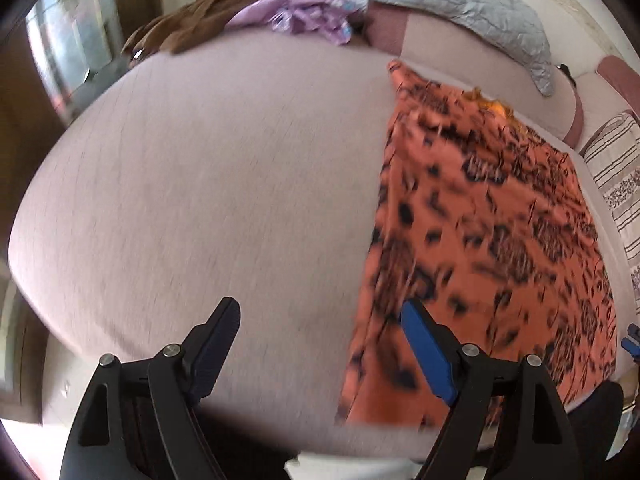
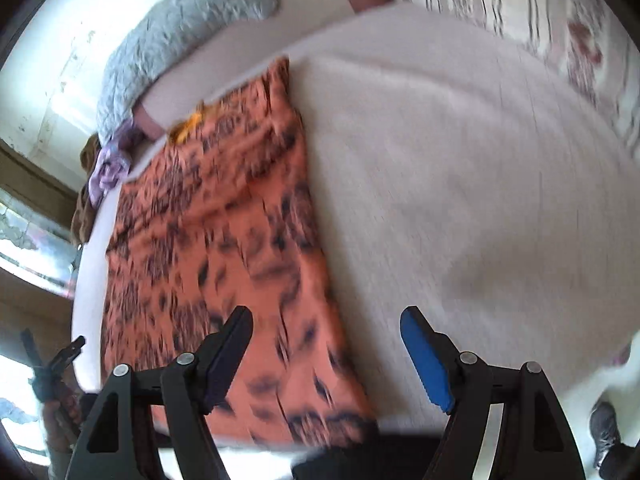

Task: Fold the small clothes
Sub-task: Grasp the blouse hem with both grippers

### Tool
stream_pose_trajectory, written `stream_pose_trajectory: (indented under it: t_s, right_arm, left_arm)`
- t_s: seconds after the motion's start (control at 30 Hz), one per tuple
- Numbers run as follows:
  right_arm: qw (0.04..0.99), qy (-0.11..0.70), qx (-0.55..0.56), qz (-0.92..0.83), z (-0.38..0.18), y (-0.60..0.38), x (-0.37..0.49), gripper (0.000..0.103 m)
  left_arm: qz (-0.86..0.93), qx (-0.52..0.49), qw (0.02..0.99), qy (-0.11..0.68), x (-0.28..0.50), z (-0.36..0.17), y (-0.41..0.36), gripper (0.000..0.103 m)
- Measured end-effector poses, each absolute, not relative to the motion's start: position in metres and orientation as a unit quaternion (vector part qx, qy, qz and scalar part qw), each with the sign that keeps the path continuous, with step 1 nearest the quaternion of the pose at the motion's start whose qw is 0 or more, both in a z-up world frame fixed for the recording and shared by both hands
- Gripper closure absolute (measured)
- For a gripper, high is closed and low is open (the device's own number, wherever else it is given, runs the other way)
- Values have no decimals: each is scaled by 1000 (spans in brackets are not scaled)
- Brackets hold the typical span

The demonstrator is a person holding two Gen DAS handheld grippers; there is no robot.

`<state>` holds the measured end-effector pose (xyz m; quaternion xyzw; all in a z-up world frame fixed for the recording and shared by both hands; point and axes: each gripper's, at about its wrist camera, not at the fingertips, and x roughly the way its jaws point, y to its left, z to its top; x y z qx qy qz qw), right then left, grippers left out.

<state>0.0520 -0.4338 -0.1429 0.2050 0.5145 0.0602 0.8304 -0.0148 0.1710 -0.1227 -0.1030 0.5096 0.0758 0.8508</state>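
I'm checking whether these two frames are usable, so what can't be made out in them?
- Orange patterned cloth: both wrist views are motion-blurred, so its print and type of garment are unreadable.
- Its near edge: cut off behind the right hand-held gripper and a dark shape at the frame bottom.
- Purple garment and brown cloth: bunched, small at the fisheye rim.
- Left hand-held gripper: open over the sheet, holding nothing.

No legible text anywhere.
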Motion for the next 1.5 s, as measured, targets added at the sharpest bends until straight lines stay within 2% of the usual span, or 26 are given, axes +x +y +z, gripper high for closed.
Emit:
stream_pose_trajectory:
  t_s: [0.3, 0.4, 0.43, 0.5, 0.77, 0.83, 0.9, 0.97, 1.27, 1.33, 1.4, 1.43, 1.5]
  right_arm:
    - [811, 531, 231, 88, -164, -439, 32, 25]
    - [809, 538, 223, 85, -170, -426, 30, 41]
    - [809, 538, 222, 85, -170, -425, 29, 53]
    - [806, 540, 225, 91, -168, -421, 27, 64]
    - [808, 549, 198, 80, -170, -412, 29, 58]
    - [805, 559, 185, 76, -174, -409, 31, 66]
    - [803, 558, 198, 69, -174, -413, 31, 69]
    - [802, 557, 205, 72, -172, -414, 31, 73]
    - [807, 549, 206, 72, -175, -416, 28, 68]
    - [805, 552, 204, 69, -174, -417, 28, 79]
    - [804, 556, 198, 68, -173, -415, 28, 88]
    - [803, 556, 203, 70, -172, -416, 27, 91]
    - [805, 547, 218, 79, -164, -416, 25, 91]
  left_arm:
    - [72, -124, 841, 521, -41, -144, 161, 20]
    - [72, -119, 835, 532, -41, -150, 154, 20]
    - [70, -121, 835, 532, -43, -149, 153, 20]
    - [68, -121, 841, 523, -47, -146, 150, 20]
    - [69, -96, 840, 529, -41, -159, 144, 21]
    - [70, -93, 841, 528, -42, -158, 144, 25]
    - [72, -92, 842, 527, -40, -155, 144, 40]
    - [70, -91, 841, 528, -37, -152, 143, 51]
    - [78, -78, 841, 529, -33, -154, 141, 53]
    - [72, -82, 841, 530, -34, -153, 142, 61]
    - [60, -79, 842, 531, -33, -152, 140, 81]
    - [54, -79, 841, 532, -33, -151, 138, 87]
    - [52, -69, 841, 534, -31, -148, 132, 91]
